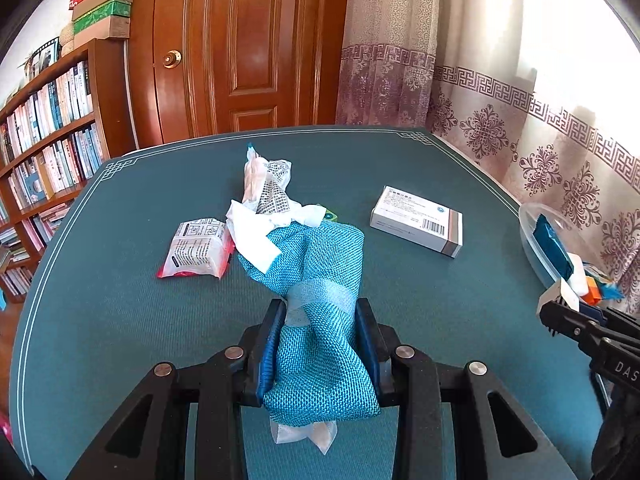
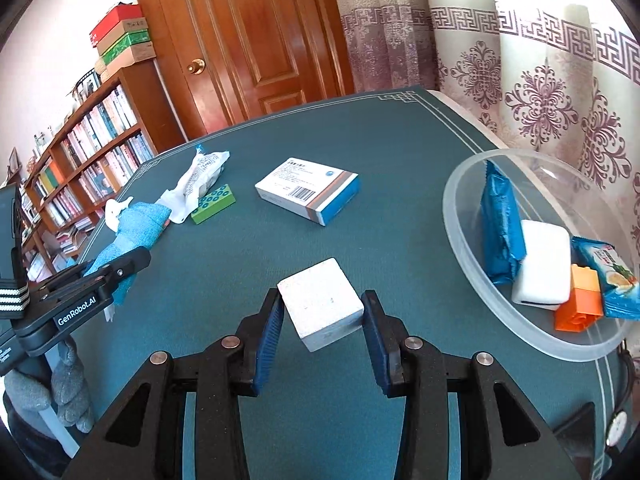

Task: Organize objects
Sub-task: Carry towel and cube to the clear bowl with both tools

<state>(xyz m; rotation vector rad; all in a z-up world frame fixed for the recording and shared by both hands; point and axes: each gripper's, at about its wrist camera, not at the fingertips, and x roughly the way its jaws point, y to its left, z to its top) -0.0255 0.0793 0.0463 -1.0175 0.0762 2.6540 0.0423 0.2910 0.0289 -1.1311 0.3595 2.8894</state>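
A clear plastic bowl (image 2: 472,240) sits at the right edge of the green table (image 2: 400,152), near the curtain; inside it a blue snack packet (image 2: 500,224) stands on edge against a white rounded block (image 2: 544,268), with an orange toy brick (image 2: 580,300) and a second, lighter blue packet (image 2: 612,280) just beside them at the near rim.

The right gripper (image 2: 324,308) has its jaws partly apart and clamped on a white cube (image 2: 320,300), one blue pad against each side, the cube lifted clear of the table and left of the bowl; the left gripper (image 1: 320,344) is closed as far as it goes on a blue woven pouch (image 1: 324,280), squeezing its middle, while the pouch's far end droops toward the table.

On the table remain a white medicine box (image 2: 308,190) near the centre; a green studded brick (image 2: 214,202) touching a crumpled white wrapper (image 2: 200,178); and a red-edged sachet (image 1: 196,250) beside white tissue (image 1: 256,236).
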